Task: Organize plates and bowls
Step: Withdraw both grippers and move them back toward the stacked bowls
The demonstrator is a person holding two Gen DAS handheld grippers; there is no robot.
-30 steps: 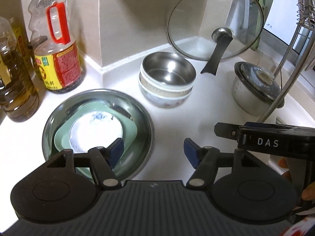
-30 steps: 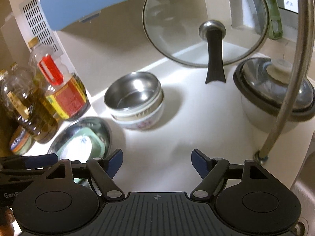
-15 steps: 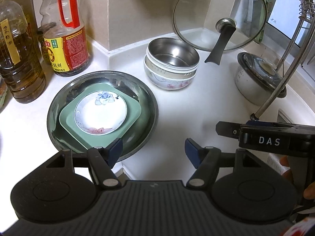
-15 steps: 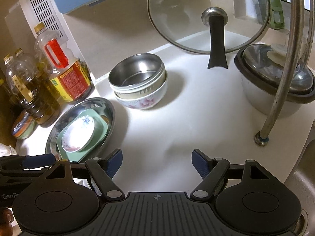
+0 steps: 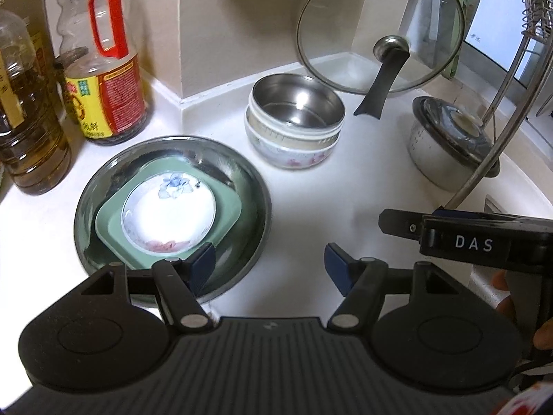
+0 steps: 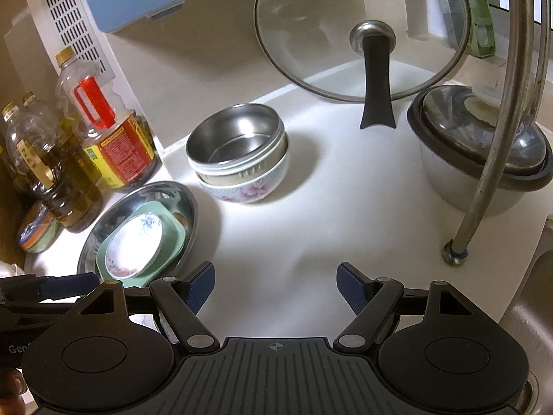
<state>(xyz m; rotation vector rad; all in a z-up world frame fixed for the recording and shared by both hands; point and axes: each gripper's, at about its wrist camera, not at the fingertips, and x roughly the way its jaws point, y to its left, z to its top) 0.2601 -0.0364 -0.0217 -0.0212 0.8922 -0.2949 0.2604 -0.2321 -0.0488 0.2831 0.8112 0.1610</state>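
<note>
A wide steel plate [image 5: 103, 186] [image 6: 172, 197] lies on the white counter, holding a square green dish [image 5: 228, 207] [image 6: 176, 238] with a small flowered saucer [image 5: 169, 214] [image 6: 134, 245] on top. Behind it a steel bowl [image 5: 297, 107] [image 6: 238, 138] nests in a flowered ceramic bowl [image 5: 297, 159] [image 6: 249, 186]. My left gripper [image 5: 269, 263] hovers open over the plate's near right rim, nothing between its fingers. My right gripper [image 6: 276, 283] is open above bare counter, right of the plate; its body [image 5: 484, 238] shows in the left wrist view.
Oil bottles [image 5: 103, 79] [image 6: 107, 135] crowd the left wall. A glass lid [image 5: 380, 31] [image 6: 363, 31] leans in the back corner. A lidded pot [image 5: 452, 145] [image 6: 484, 159] and a curved steel pipe [image 6: 497, 131] stand right, with a sink edge [image 6: 532, 294] beyond.
The left gripper pulled back and up from the plate, so plate, dish and saucer now show whole. The right view also drew back a little early on, then held still.
</note>
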